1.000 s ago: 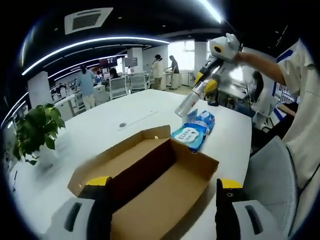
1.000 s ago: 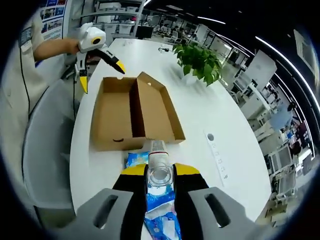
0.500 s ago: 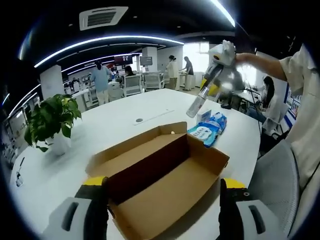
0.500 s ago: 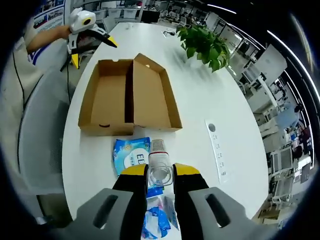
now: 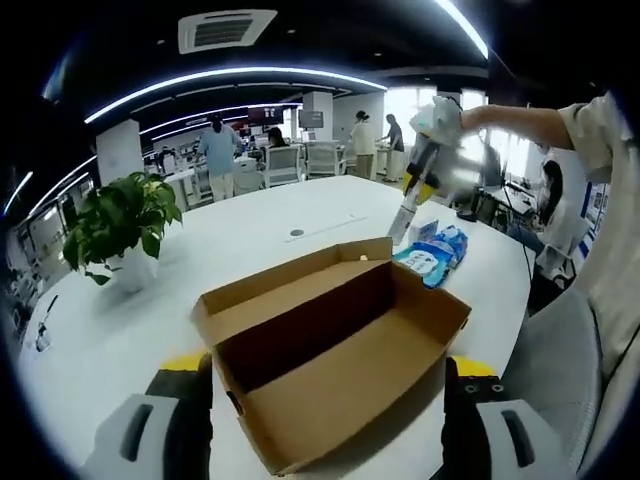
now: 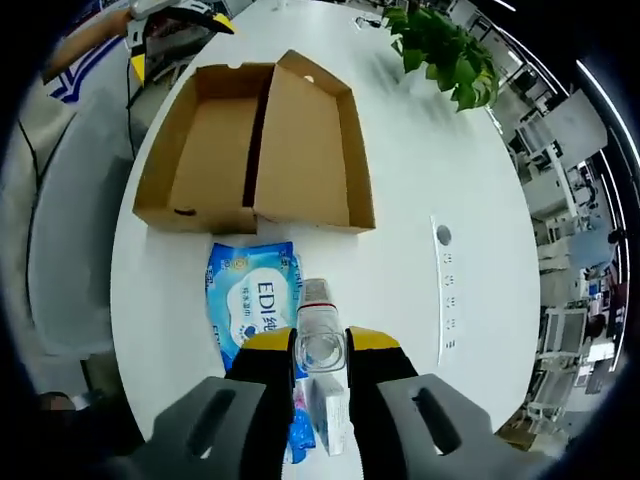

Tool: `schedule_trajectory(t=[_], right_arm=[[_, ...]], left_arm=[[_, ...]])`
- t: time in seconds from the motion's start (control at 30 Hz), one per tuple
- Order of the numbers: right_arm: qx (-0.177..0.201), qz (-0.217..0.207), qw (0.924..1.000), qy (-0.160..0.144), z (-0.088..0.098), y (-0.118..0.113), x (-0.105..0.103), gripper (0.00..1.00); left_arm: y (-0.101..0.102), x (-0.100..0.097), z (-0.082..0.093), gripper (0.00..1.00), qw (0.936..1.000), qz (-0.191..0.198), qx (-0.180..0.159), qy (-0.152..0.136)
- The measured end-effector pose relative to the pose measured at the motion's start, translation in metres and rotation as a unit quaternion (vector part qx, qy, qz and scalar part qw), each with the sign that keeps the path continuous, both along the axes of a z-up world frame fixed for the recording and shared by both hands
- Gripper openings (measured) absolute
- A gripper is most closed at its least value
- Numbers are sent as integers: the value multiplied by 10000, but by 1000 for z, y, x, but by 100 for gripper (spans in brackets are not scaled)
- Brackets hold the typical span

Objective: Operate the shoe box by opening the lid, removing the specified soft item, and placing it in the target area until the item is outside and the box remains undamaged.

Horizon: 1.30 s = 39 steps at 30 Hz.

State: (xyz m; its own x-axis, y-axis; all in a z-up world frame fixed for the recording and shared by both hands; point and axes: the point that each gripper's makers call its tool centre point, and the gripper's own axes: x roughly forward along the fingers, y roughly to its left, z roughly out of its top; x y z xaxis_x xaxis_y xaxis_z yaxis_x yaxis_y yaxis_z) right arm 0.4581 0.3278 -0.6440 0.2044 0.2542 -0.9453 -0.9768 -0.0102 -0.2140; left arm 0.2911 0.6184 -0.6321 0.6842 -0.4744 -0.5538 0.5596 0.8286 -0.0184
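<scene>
The brown cardboard shoe box point(image 5: 330, 345) lies open on the white table, lid folded back, and its inside looks bare. My left gripper point(image 5: 325, 415) is open, its jaws wide apart at the box's near end. My right gripper point(image 6: 320, 348) is shut on a clear plastic bottle point(image 6: 316, 300), held high over the table. Directly under it lies a soft blue wipes pack point(image 6: 250, 305), just outside the box point(image 6: 260, 150). In the left gripper view that pack point(image 5: 432, 260) lies beyond the box, with the right gripper point(image 5: 428, 150) and bottle point(image 5: 404, 222) above it.
A potted plant point(image 5: 115, 225) stands on the table's left side. A small white packet point(image 6: 326, 405) lies beside the wipes pack. A socket strip point(image 6: 446, 290) is set into the tabletop. A grey chair point(image 5: 560, 370) is at the table's edge; people stand among desks behind.
My right gripper has risen with the bottle, so the whole wipes pack now shows below it. The left view has drawn back a little from the box.
</scene>
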Motion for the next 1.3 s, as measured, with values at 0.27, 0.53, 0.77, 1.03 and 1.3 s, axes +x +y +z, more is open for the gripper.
schedule_trajectory(t=[0.27,0.53,0.77,1.03,1.3], right_arm=[[-504,37,9986,175,-24,0,17,17],[-1001,155,9944,293,-47,-5,21,17],[-1271,185,9910,367,-58,-12,25,17],[-1419,142,9886,494,-57,-22,29,17],[-1393,121,9886,556,-58,-20,29,17]], left_arm=[[1,-6,-9,97,9999,49,-44,101],[7,-11,-18,94,9997,121,-32,210],[11,-15,-26,92,9992,258,-110,301],[12,-16,-31,91,9989,268,-87,385],[18,-13,-32,89,9984,374,-86,415]])
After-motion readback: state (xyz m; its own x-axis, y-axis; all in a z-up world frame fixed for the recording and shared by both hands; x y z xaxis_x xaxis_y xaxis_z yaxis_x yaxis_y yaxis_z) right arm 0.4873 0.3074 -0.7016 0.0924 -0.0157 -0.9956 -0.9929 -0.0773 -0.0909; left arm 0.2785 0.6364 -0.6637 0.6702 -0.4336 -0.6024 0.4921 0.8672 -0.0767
